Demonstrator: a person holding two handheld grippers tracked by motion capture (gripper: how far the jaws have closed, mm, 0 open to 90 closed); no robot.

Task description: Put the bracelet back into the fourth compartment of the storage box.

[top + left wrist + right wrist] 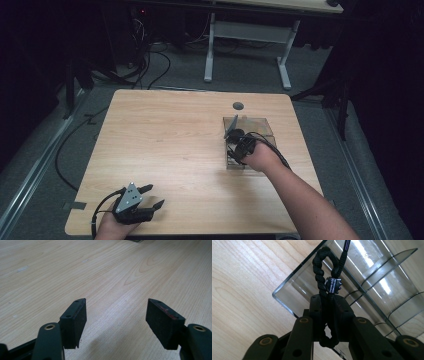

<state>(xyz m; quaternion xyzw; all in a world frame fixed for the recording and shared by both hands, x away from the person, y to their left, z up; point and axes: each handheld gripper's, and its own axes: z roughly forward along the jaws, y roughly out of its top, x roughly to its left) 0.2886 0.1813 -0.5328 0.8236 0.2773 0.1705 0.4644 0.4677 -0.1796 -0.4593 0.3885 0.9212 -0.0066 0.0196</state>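
Pinching black braided cord [323,290], right gripper [327,315] over clear organizer [372,282].

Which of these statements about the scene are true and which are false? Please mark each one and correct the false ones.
1. The right hand-held gripper is shut on a black braided cord. True.
2. The left hand-held gripper holds a cord too. False: its jaws stand open with nothing between them, above bare wood.
3. The clear plastic organizer has dividers inside. True, as the right gripper view shows.
4. The clear plastic organizer stands on the left half of the wooden table. False: in the high view it stands on the right half.
5. The right hand-held gripper is over the organizer. True.
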